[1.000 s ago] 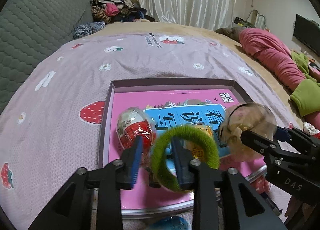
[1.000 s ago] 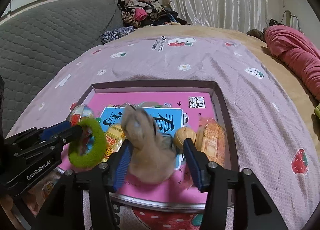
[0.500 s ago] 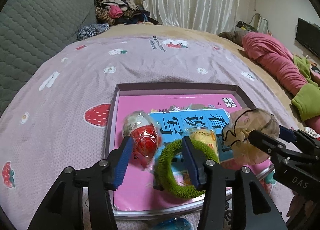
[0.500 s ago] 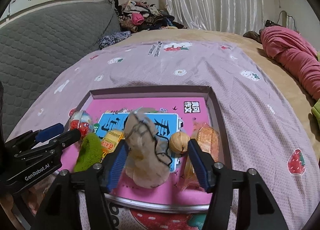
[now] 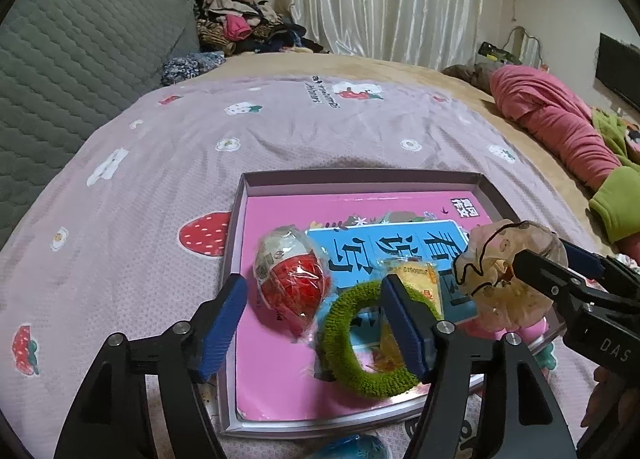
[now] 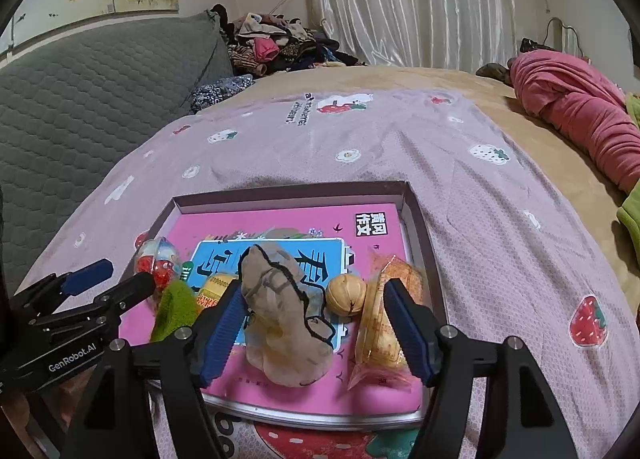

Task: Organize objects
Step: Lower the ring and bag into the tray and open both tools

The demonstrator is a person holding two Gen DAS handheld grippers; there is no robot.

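While both sets of jaws are opening over the shallow box (image 5: 484, 187), the step in hand reads as a release, best finished by spreading fully and lifting straight up so no pad drags an item off its spot.

Left gripper (image 5: 316, 323): fingers apart, no pad pressing anything; its right finger stands inside the loop of the green hair tie (image 5: 368, 375), so a sideways exit would likely snag it.

Right gripper (image 6: 310, 329): fingers apart around the beige scrunchie (image 6: 280, 319); the left pad sits just beside the fabric, and whether it touches is hard to tell.

Box contents, on a pink book (image 6: 288, 221) that lines the floor:
- wrapped red-and-white egg toy (image 5: 290, 277), near left, just beside the green hair tie
- green hair tie, near edge, lying over a yellow sachet (image 5: 416, 279)
- beige scrunchie, centre
- walnut (image 6: 346, 294), just beside the scrunchie
- orange snack packet (image 6: 386, 323), right side, partly under the right gripper's outer finger

Outside the box, on the strawberry-print blanket (image 5: 160, 187): a blue item at the near edge, barely in view.
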